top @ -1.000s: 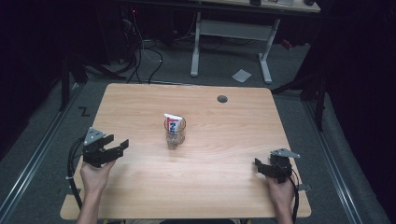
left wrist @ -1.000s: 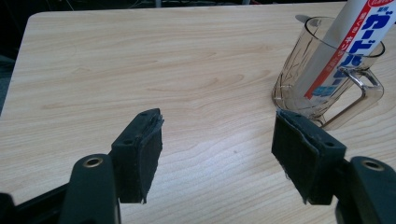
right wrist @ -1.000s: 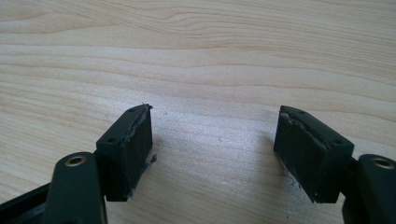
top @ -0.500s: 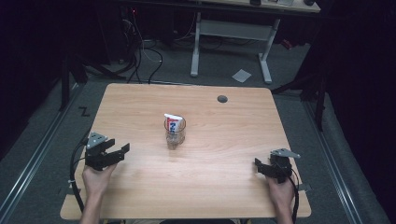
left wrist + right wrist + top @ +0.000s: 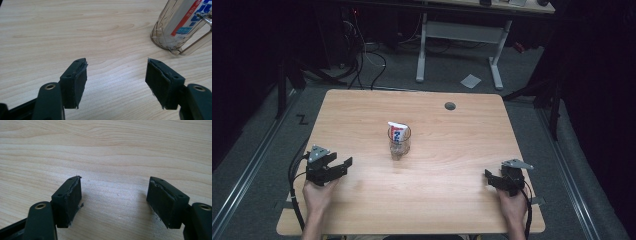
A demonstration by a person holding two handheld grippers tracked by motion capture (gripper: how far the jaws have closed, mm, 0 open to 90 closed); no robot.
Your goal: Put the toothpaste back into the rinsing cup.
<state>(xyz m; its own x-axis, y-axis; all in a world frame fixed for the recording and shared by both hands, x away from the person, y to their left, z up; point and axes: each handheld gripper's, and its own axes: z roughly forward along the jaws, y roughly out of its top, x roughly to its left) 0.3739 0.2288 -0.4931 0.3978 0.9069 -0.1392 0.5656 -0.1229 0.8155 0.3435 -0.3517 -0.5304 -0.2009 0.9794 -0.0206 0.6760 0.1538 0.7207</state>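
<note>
L gripper [image 5: 343,164] is held wide open, nothing gripped, jaws aimed toward the cup [image 5: 399,143], prob. lined up for a reach. R gripper [image 5: 490,176] is likewise spread and empty, parked near desk [image 5: 462,135] corner. Cup stands mid-desk w/ a tube [image 5: 396,131] propped inside. Both hands are rested low at near edge.

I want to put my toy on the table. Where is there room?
Lots: bare wood between the cup and the right gripper, and behind the cup up to the round hole. Tighter near the left gripper.
</note>
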